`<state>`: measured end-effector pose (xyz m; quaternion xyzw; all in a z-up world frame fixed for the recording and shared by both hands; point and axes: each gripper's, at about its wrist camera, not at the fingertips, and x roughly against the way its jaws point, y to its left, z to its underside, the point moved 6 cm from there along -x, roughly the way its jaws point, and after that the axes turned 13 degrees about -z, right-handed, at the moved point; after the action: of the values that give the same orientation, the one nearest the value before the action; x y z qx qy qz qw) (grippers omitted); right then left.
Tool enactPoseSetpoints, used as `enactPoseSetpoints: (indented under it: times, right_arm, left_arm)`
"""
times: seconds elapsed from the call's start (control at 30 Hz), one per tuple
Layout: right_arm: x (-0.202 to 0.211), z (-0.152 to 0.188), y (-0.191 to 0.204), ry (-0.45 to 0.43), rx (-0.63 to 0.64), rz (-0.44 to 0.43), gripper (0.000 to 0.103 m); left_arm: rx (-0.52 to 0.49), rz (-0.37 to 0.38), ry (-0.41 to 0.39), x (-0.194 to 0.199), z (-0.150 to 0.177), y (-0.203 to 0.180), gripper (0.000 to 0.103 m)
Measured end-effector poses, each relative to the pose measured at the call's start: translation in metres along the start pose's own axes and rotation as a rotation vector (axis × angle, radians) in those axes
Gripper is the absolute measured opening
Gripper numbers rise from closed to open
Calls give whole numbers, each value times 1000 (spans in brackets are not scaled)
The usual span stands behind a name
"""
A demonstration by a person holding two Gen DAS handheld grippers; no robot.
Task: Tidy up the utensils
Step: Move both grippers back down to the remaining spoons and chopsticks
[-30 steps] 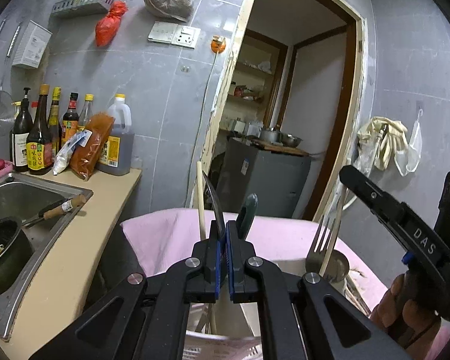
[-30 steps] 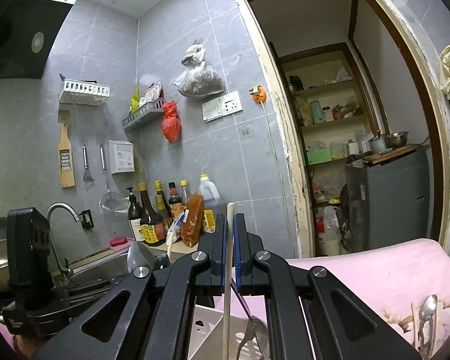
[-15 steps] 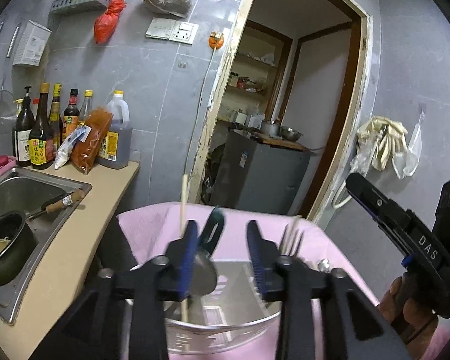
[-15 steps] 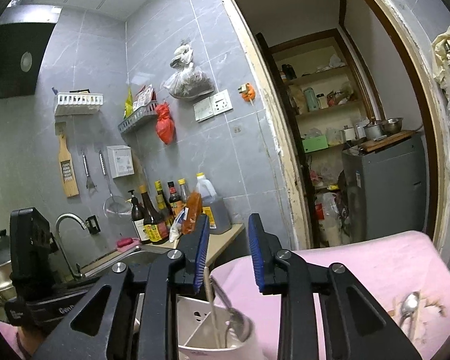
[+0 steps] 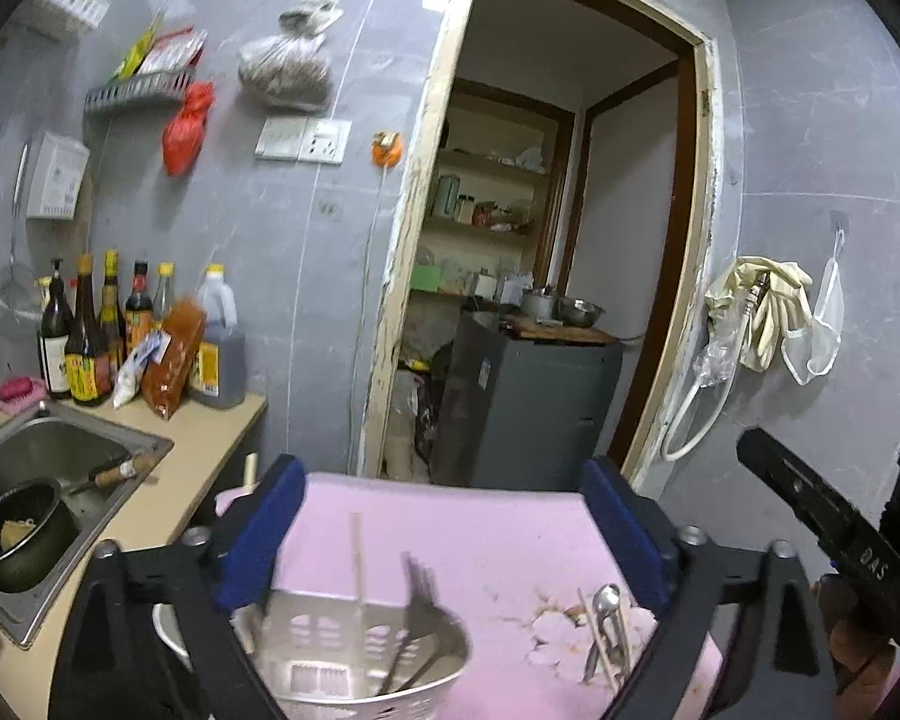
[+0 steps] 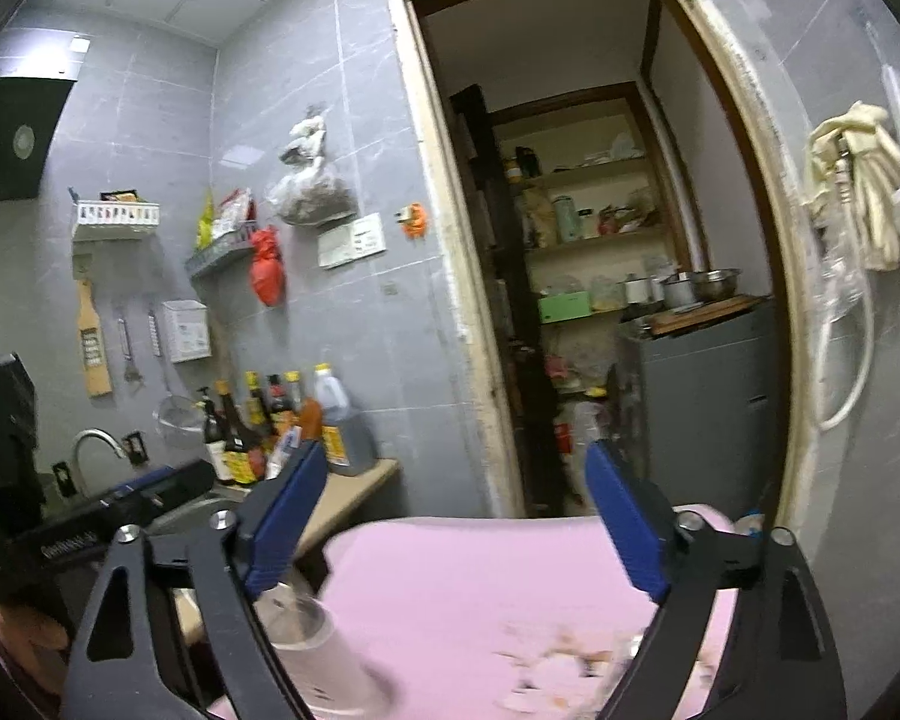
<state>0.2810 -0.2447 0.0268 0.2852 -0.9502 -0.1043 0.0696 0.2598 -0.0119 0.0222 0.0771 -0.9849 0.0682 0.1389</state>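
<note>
Both my left gripper and right gripper gape wide, empty, above the utensil holder. Next I'd fetch the spoon lying right of that holder.

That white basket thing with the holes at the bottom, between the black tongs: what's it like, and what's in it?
The utensil holder looks like white plastic, rounded, with rows of slotted cut-outs in its wall. It stands upright on the pink cloth. Inside, a dark fork leans with tines up, and a pale chopstick stands nearly vertical. The open left gripper touches none of it. In the right wrist view it is only a blur.
</note>
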Motion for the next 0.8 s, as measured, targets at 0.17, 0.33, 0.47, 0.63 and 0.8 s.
enactPoseSetpoints:
  times: [0.17,0.33,0.47,0.63,0.8]
  right_arm:
    - [23,0,-37,24,19,61,94]
    - [44,5,-71,52,29,109,98]
    - [53,15,-94,88,28,141,98]
    - [56,38,-125,138,-9,172,98]
    - [46,65,-149,204,-59,161,98]
  left_arm:
    - [-52,-2,-23,6,8,-43,102]
    - [-110,25,-11,3,24,-83,102]
    - [-136,46,11,-3,39,-109,102]
    - [-159,69,60,-19,61,-130,102]
    - [-182,86,131,-41,84,-144,102]
